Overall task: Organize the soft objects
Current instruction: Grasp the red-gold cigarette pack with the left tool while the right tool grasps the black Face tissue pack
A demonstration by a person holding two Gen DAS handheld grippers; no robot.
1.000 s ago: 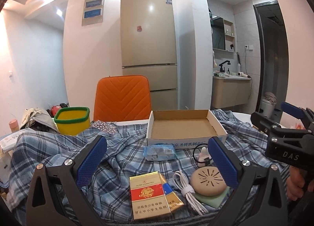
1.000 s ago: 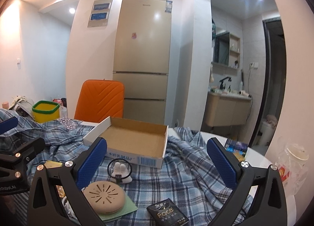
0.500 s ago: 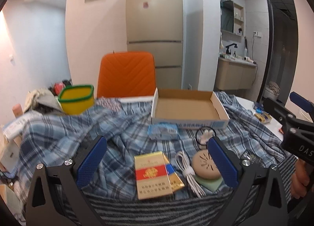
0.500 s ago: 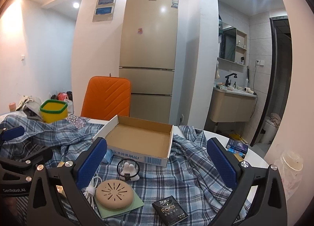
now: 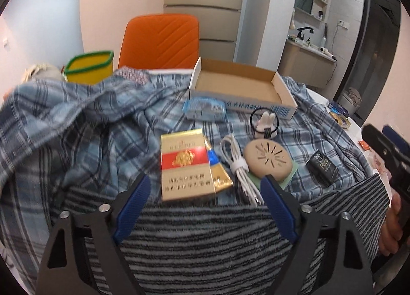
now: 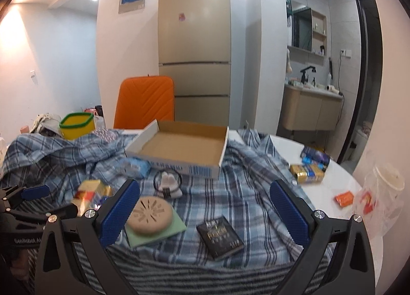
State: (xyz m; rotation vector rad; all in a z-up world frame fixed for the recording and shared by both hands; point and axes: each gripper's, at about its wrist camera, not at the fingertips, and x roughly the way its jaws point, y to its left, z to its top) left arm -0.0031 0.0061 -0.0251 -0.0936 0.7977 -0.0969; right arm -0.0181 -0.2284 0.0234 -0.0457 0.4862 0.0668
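Observation:
A blue plaid cloth [image 5: 102, 128] [image 6: 243, 187] lies rumpled over the table, and a grey-and-black striped towel [image 5: 205, 243] [image 6: 205, 277] lies along the near edge. My left gripper [image 5: 205, 192] points down over the towel's far edge. Its jaws are closing, with the near end of a red-and-gold carton [image 5: 184, 164] between them, and the pads touch nothing. My right gripper [image 6: 205, 192] hovers open above the plaid cloth, between a beige disc [image 6: 150, 214] and a black packet [image 6: 220, 233]. An empty cardboard box [image 5: 235, 87] sits behind them.
On the cloth lie a white cable [image 5: 238, 166], a rabbit-shaped charm [image 5: 266, 125] and a blue tissue pack [image 5: 205, 109]. A yellow bin [image 5: 89, 66] and an orange chair [image 5: 161, 41] stand behind. Small packets [image 6: 307, 169] and a plastic bag [image 6: 379, 192] sit on the white table at the right.
The left gripper has tipped downward and sunk, which brings the striped towel into its view, and its jaws stand narrower. The right gripper's view has shifted slightly sideways.

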